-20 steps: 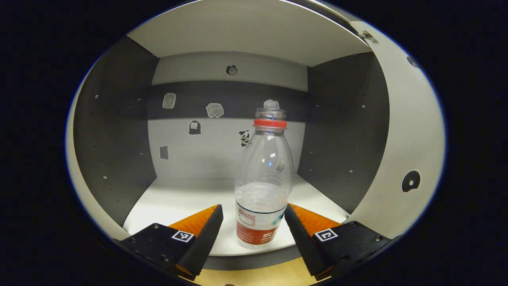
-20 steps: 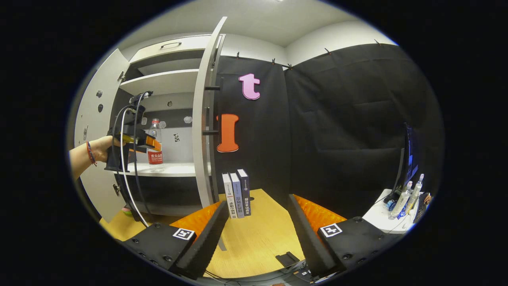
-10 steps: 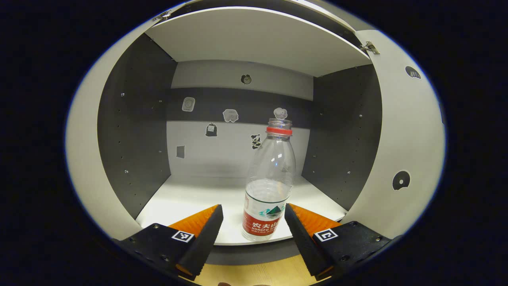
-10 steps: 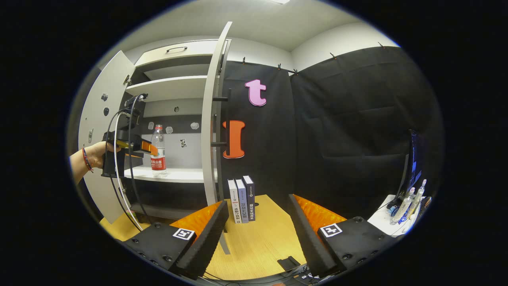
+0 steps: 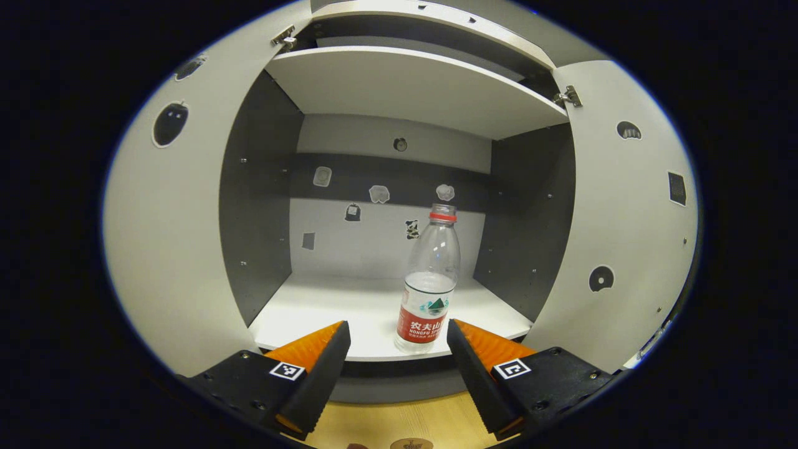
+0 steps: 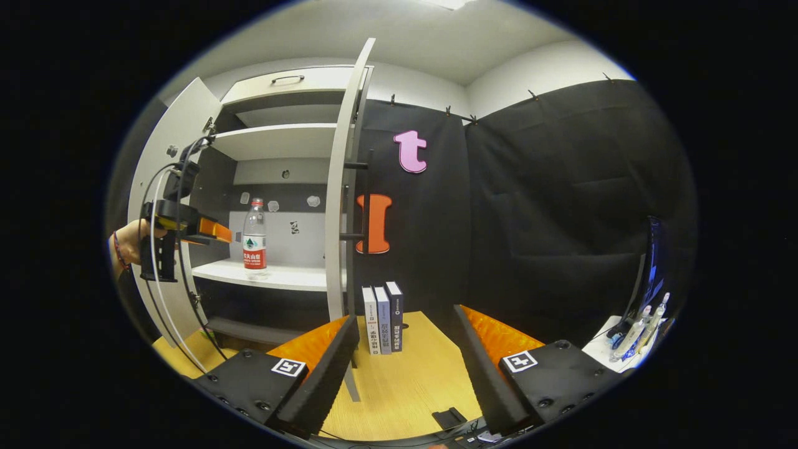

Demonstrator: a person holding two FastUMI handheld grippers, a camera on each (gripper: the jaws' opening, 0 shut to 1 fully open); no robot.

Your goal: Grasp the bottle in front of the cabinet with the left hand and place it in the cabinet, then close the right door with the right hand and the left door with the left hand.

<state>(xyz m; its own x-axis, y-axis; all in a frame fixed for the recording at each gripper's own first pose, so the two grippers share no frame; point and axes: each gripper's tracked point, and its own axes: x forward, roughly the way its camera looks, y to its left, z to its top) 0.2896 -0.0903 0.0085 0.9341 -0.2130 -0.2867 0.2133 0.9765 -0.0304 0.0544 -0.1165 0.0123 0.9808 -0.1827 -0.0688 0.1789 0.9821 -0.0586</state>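
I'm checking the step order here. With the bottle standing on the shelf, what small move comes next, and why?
Probably swing the right claw toward the right door to push it shut: the bottle stands upright on the shelf, the open left claw is clear of it, and both doors are open.

bottle (image 5: 429, 293): on cabinet shelf (image 5: 349, 312), front edge, 1 o'clock of centre
doors: left door (image 5: 168, 237) 9 o'clock, right door (image 5: 623, 237) 3 o'clock

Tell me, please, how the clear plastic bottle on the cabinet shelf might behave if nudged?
The clear red-capped plastic bottle looks tall, narrow and under half full, so probably light and tippy. It stands near the white shelf's front edge, so it might fall off.
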